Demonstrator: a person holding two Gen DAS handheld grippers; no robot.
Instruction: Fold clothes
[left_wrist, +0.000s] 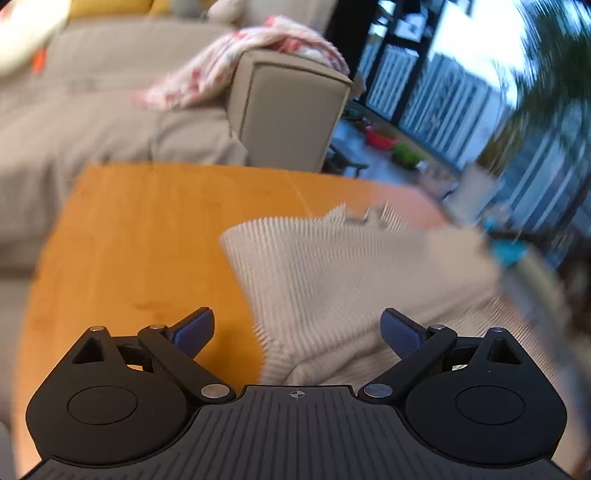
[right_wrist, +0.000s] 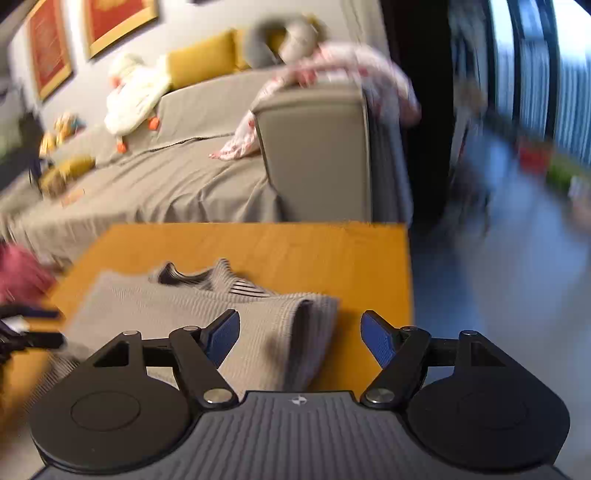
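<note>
Left gripper (left_wrist: 297, 326): jaws spread, empty, above sweater.
Right gripper (right_wrist: 300, 336): jaws spread, empty, above sweater.
Sweater (left_wrist: 332, 266): ribbed, beige, on wooden table (left_wrist: 147, 229).

- One ribbed beige sweater (right_wrist: 207, 306) on the one wooden table (right_wrist: 314, 251)
- Two grippers, left (left_wrist: 297, 330) and right (right_wrist: 300, 338), both wide open
- One grey sofa (right_wrist: 192, 177)
- One floral blanket (right_wrist: 351, 70) over its armrest
- Two framed red pictures (right_wrist: 48, 48)
- Two mustard cushions (right_wrist: 201, 62), roughly, too blurry to be sure

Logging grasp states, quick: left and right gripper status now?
Left gripper: open, empty, above the ribbed sweater.
Right gripper: open, empty, over the sweater's folded edge.
</note>
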